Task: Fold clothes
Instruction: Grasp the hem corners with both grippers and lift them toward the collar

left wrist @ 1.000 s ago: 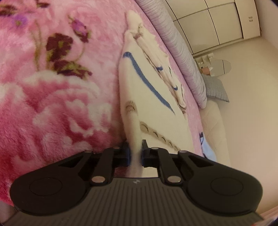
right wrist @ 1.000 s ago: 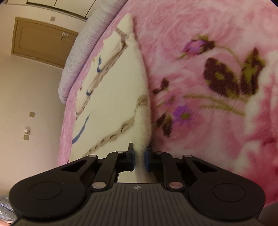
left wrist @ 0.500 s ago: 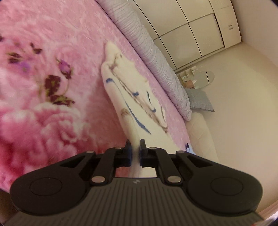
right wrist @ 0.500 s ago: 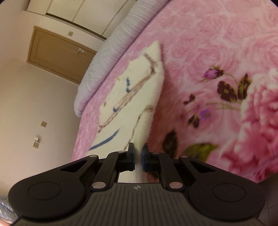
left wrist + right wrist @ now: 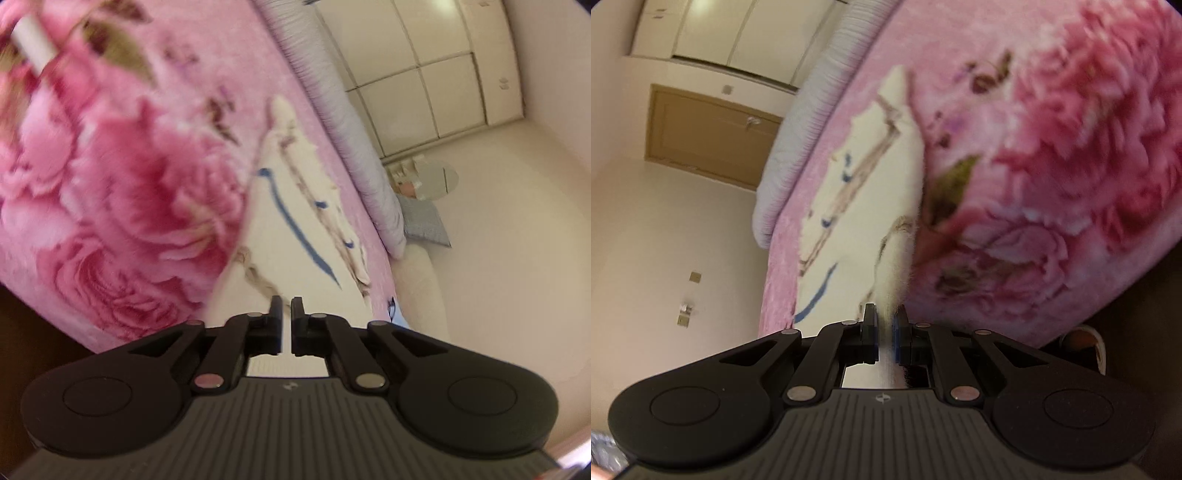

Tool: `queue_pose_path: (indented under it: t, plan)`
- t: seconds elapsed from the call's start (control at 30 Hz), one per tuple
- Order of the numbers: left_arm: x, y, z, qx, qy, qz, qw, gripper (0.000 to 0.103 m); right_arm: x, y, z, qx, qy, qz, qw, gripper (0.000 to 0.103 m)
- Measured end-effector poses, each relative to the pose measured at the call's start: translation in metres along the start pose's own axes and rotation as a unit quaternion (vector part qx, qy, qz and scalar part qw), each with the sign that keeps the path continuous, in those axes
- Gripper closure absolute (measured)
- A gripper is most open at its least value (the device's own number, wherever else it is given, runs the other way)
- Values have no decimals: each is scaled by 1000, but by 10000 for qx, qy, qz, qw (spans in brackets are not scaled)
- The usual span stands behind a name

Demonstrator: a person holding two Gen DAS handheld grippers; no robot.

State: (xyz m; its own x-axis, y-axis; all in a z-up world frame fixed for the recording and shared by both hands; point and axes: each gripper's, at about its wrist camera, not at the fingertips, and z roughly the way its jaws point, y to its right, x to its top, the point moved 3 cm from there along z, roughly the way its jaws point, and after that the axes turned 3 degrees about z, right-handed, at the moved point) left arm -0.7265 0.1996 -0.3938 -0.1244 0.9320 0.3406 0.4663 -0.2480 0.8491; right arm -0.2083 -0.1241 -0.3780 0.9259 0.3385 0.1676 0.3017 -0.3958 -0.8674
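Observation:
A cream garment [image 5: 295,229] with a blue line and brown trim lies stretched out on the pink flowered blanket [image 5: 129,221] of a bed. Its near end runs up into my left gripper [image 5: 286,314], which is shut on the cloth. In the right wrist view the same garment [image 5: 864,206] lies left of the big pink roses of the blanket [image 5: 1052,184]. A fuzzy cream fold of it is pinched between the blue pads of my right gripper [image 5: 885,321]. Both grippers hang at the bed's near edge.
A lilac-grey ribbed bolster [image 5: 351,147] lines the far side of the bed. Beyond it are white wardrobe doors [image 5: 424,74], a grey cushion [image 5: 424,221] and a round mirror [image 5: 432,181]. A brown door [image 5: 701,136] stands at the left. Dark floor lies below the blanket's edge.
Both grippers have drawn back toward the bed's near edge with the garment held. The garment now looks farther away and longer, and the blanket's edge has come into view.

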Motion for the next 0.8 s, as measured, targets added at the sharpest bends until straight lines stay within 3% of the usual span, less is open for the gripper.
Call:
queue_pose_path:
  t: [0.03,0.13,0.27,0.43,0.47,0.53,0.67,0.8]
  plan:
    - [2,-1,3,60,-6,48,10000,102,1,2,3,-18,-18,4,10000,94]
    - [10,-5,9,231,-59,172,9996,81,2,5,10,-50,-99,-9,9999,93]
    - [12,-24,17,398,-293,238,9985,75,3,14,15,-198,-137,62,9997,88]
    - [4,-42,28,11,-507,120,9986,68,0,30,22,-312,-169,204,9992,79]
    - [3,-43,30,-125,-497,89,9986,64,0,32,24,-326,-180,219,9991,71]
    - [1,-46,35,-360,-476,43,9982,64,-1,34,27,-308,-195,181,9992,62]
    - [4,-52,47,-512,-461,-9,9976,70,-2,44,38,-276,-218,200,9992,60]
    - [6,-50,51,-574,-478,63,9972,84,-7,60,48,-170,-251,373,9988,60]
